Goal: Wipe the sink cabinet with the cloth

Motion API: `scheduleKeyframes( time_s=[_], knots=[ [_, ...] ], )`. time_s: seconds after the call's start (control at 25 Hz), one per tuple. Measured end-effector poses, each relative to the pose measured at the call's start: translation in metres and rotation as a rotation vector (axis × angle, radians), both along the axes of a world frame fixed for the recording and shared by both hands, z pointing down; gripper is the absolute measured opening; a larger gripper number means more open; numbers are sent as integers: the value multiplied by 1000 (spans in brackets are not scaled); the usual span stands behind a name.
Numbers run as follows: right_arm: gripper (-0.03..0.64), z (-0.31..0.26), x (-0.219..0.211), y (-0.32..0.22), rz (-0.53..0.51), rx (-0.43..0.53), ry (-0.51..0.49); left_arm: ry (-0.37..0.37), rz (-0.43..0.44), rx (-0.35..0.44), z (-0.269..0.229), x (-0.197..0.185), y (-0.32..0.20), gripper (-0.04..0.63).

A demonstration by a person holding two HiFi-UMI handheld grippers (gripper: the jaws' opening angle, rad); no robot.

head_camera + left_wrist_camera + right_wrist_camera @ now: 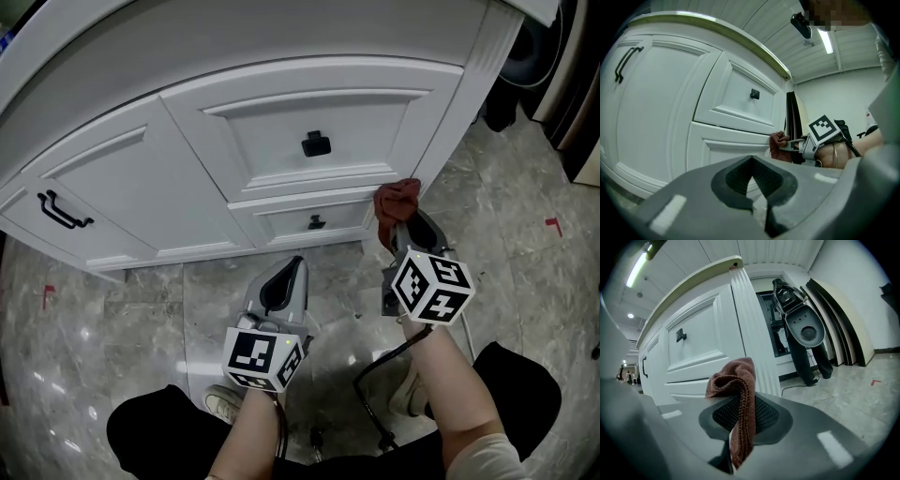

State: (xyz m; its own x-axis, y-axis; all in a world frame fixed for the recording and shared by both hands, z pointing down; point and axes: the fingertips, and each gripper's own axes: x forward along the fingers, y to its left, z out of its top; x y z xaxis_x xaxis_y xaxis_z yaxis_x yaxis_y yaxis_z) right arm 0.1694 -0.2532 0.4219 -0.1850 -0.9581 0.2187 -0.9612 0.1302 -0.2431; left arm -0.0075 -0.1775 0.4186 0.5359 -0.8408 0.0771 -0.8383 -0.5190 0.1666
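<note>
Head view, centre right: the right gripper (401,232) has its jaws clamped on a reddish-brown cloth (397,199). The bunched end of the cloth meets the sink cabinet (141,178) at the right end of the lower drawer (300,223). Lower centre: the left gripper (289,274) hangs clear of the cabinet, its jaws closed together on nothing. Wiping appears under way at this corner. The upper drawer (319,122) and left door (103,197) show no wipe marks, so most of the front probably remains.
</note>
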Motion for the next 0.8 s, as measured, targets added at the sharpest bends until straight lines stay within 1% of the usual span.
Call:
scheduleKeyframes(
  time_s=[0.08, 0.16, 0.28, 0.44, 0.48, 0.64, 0.8],
  knots=[
    [87, 3, -7, 5, -8, 1, 1, -6, -5, -10, 7, -6, 3, 0],
    [89, 12, -26, 10, -41, -9, -2, -10, -16, -23, 13, -15, 6, 0],
    [89, 27, -73, 15, -130, -26, 3, -17, -52, -29, 18, -34, 8, 0],
    [87, 38, -144, 20, -270, -31, 17, -86, -138, 13, 13, -66, 7, 0],
    [87, 41, -160, 22, -304, -35, 16, -89, -152, 18, 12, -74, 6, 0],
    [89, 54, -212, 21, -390, -52, 15, -40, -182, 2, 16, -97, 5, 0],
    [88, 65, -241, 15, -405, -82, -9, -36, -205, -8, 21, -114, 4, 0]
  ],
)
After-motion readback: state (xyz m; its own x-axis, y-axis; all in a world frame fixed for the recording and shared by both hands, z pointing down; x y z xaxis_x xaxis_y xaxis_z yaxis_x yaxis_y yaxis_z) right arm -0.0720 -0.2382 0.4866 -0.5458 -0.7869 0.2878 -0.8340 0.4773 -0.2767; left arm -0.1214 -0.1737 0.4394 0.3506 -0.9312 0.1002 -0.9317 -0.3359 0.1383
